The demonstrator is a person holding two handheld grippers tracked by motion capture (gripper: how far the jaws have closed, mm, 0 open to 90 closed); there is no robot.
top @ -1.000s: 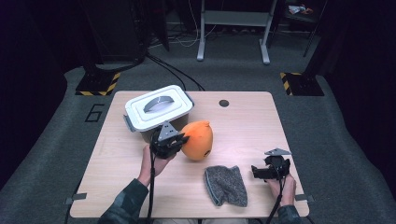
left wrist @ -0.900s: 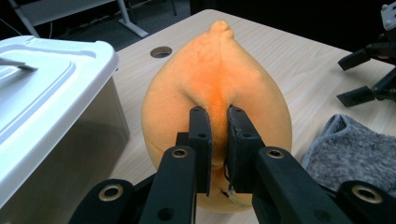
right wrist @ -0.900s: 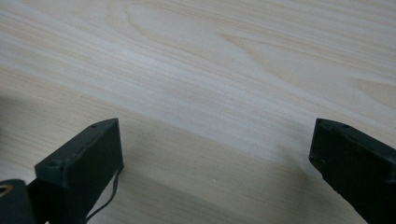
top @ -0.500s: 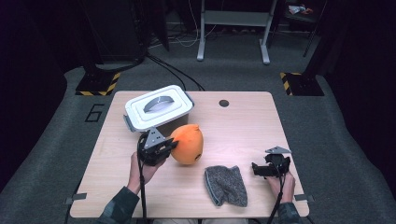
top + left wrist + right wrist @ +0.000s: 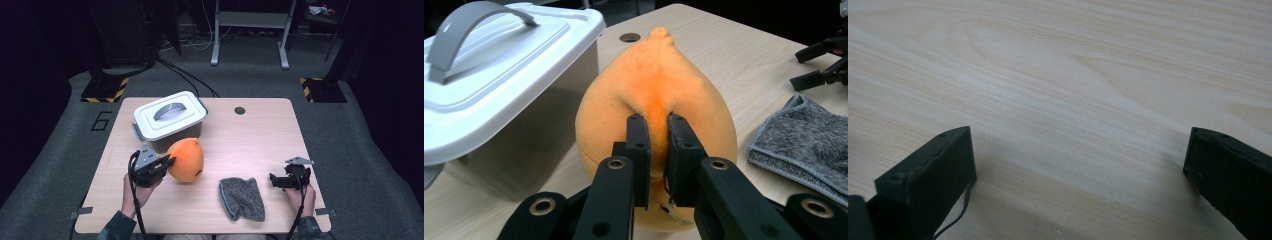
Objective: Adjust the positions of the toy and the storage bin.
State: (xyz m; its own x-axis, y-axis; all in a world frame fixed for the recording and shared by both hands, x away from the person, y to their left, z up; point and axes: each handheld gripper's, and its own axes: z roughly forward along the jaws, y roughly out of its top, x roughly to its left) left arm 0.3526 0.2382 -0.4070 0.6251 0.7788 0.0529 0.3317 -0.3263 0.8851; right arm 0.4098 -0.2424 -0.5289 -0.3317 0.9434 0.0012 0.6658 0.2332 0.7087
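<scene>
- The left gripper (image 5: 657,131) has its jaws clenched on a fold of an orange plush toy (image 5: 654,95); in the left gripper view the two black jaws pinch the soft fabric along a seam, with only a narrow ridge of plush between them.
- In the high view the left gripper (image 5: 167,162) sits at the near left part of the table (image 5: 260,135), held by the person's left hand (image 5: 136,191), and the plush toy (image 5: 187,160) rests on the tabletop just to its right.
- The toy is pear-shaped, its narrow tip pointing away from the person and up toward the box.
- The right gripper (image 5: 274,180) rests near the table's near right corner in the right hand (image 5: 300,196), its jaws released and spread wide.
- In the right gripper view the right gripper (image 5: 1078,165) holds nothing; only bare wood grain lies between its jaws.
- A grey knitted cloth (image 5: 241,198) lies flat between the two grippers, near the front edge, apart from both the toy and the right gripper.
- Farther back, a white lidded box (image 5: 170,120) with a grey handle stands just behind the toy; the toy's tip sits close against its front wall.
- Beyond that, a small dark round hole (image 5: 240,110) marks the tabletop near the far edge.
</scene>
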